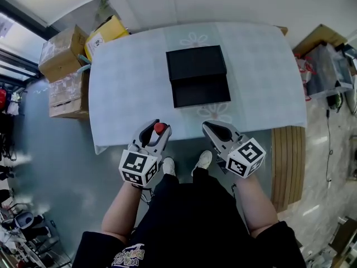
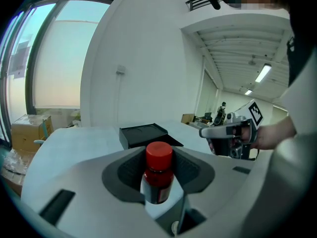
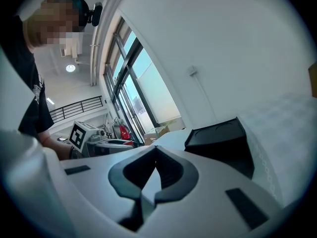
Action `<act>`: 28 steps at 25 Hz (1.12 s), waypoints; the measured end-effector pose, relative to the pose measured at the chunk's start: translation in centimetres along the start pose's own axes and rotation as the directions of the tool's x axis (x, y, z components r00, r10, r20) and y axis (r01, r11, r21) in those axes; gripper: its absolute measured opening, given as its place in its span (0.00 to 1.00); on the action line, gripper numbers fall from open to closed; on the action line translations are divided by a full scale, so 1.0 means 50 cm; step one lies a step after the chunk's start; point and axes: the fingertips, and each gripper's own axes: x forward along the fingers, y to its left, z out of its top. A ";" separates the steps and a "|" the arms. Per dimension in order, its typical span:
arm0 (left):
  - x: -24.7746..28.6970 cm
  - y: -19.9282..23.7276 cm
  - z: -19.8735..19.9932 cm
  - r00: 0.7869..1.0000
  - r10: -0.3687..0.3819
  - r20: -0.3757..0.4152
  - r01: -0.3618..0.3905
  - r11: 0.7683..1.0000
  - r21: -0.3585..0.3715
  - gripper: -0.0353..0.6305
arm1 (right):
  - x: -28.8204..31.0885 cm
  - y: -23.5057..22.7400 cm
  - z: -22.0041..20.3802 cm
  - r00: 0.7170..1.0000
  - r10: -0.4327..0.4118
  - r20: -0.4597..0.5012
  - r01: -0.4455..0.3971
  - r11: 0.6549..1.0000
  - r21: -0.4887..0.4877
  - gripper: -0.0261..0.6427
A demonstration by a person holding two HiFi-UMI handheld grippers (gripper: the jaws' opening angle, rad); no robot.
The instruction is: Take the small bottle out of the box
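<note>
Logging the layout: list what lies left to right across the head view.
Stacked brown cardboard boxes, left gripper holding the red-capped small bottle, right gripper, slatted wooden bench, clear plastic bin.

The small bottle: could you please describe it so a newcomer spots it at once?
Find the white-clothed table, then the left gripper at its near edge. Between its jaws stands the small dark bottle; its red cap marks it out from the black rectangular box.

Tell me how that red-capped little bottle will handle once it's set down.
Probably rigid: the small bottle shows no dent in the left gripper's squeeze. Its glossy body may slip. Tall, narrow and round, it could tip and roll on the table.
</note>
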 end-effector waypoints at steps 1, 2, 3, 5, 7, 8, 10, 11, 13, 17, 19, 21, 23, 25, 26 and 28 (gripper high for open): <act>-0.010 0.008 0.000 1.000 -0.010 0.002 0.010 1.000 0.004 0.31 | 0.009 0.013 0.001 1.000 -0.008 0.003 0.008 1.000 -0.003 0.07; -0.019 0.017 0.000 1.000 -0.019 0.005 0.019 1.000 0.008 0.31 | 0.016 0.026 0.001 1.000 -0.015 0.006 0.015 1.000 -0.006 0.07; -0.027 0.025 0.000 1.000 -0.027 0.008 0.027 1.000 0.012 0.31 | 0.023 0.038 0.000 1.000 -0.021 0.009 0.021 1.000 -0.009 0.07; -0.043 0.038 0.000 0.999 -0.043 0.014 0.043 0.999 0.018 0.31 | 0.034 0.060 -0.001 0.999 -0.035 0.013 0.035 0.999 -0.016 0.07; -0.057 0.047 0.002 0.998 -0.061 0.021 0.060 0.998 0.026 0.31 | 0.041 0.079 -0.003 0.999 -0.050 0.016 0.051 0.998 -0.022 0.07; -0.064 0.051 0.002 0.997 -0.072 0.024 0.071 0.997 0.030 0.31 | 0.045 0.089 -0.004 0.998 -0.059 0.018 0.060 0.998 -0.025 0.07; -0.077 0.058 -0.001 0.995 -0.096 0.027 0.095 0.995 0.039 0.31 | 0.052 0.106 -0.009 0.997 -0.080 0.023 0.081 0.996 -0.028 0.07; -0.083 0.060 -0.003 0.994 -0.109 0.028 0.108 0.993 0.044 0.31 | 0.055 0.115 -0.011 0.996 -0.091 0.026 0.091 0.995 -0.030 0.07; -0.096 0.063 -0.010 0.991 -0.134 0.028 0.132 0.990 0.052 0.31 | 0.060 0.133 -0.018 0.993 -0.109 0.031 0.110 0.993 -0.031 0.07; -0.116 0.056 -0.024 0.983 -0.181 0.023 0.179 0.982 0.067 0.31 | 0.057 0.161 -0.036 0.989 -0.145 0.039 0.146 0.989 -0.024 0.07; -0.126 0.052 -0.030 0.979 -0.203 0.018 0.201 0.977 0.073 0.31 | 0.054 0.174 -0.046 0.986 -0.163 0.044 0.164 0.986 -0.019 0.07; -0.135 0.048 -0.036 0.974 -0.227 0.014 0.226 0.971 0.079 0.31 | 0.053 0.187 -0.055 0.982 -0.181 0.050 0.182 0.983 -0.013 0.07; -0.143 0.041 -0.042 0.967 -0.253 0.010 0.251 0.964 0.088 0.31 | 0.049 0.199 -0.063 0.978 -0.199 0.058 0.200 0.980 -0.009 0.07; -0.151 0.029 -0.048 0.960 -0.279 0.004 0.278 0.955 0.100 0.31 | 0.042 0.210 -0.071 0.973 -0.219 0.069 0.220 0.975 -0.004 0.07; -0.155 0.022 -0.052 0.956 -0.293 0.001 0.291 0.951 0.106 0.31 | 0.036 0.216 -0.075 0.970 -0.230 0.074 0.231 0.973 -0.001 0.07; -0.162 0.006 -0.058 0.948 -0.318 -0.004 0.316 0.941 0.118 0.31 | 0.022 0.225 -0.086 0.964 -0.251 0.083 0.251 0.968 0.008 0.07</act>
